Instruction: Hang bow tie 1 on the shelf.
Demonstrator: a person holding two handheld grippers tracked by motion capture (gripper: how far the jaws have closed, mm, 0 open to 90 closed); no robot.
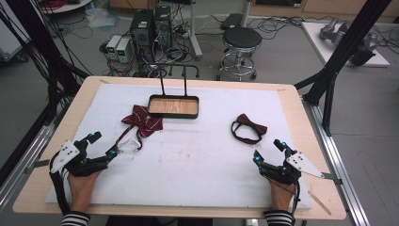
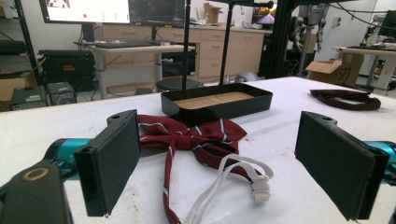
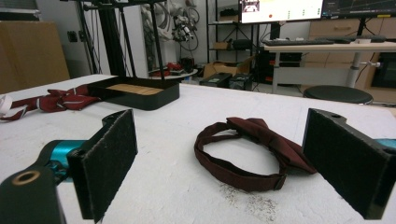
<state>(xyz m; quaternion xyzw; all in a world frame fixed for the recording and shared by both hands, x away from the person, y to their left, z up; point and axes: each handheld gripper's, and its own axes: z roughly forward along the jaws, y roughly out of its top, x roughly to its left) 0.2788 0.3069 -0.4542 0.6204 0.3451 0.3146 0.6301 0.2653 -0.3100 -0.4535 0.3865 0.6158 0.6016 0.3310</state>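
A striped red bow tie (image 1: 142,121) with a white strap (image 1: 129,143) lies left of centre on the white mat (image 1: 197,160). My left gripper (image 1: 102,146) rests at the near left, open, its jaws pointing at that tie (image 2: 196,140) with nothing between them. A plain dark red bow tie (image 1: 248,128) with its looped band lies at the right. My right gripper (image 1: 269,151) sits near the front right, open and empty, facing that tie (image 3: 252,149). A black tray (image 1: 173,106) with a wooden floor stands at the back centre.
A black wire stand (image 1: 173,80) rises behind the tray. The mat covers a wooden table (image 1: 291,92). Black frame posts (image 1: 343,52) stand at both sides, with a stool (image 1: 241,42) and computer boxes (image 1: 150,28) on the floor beyond.
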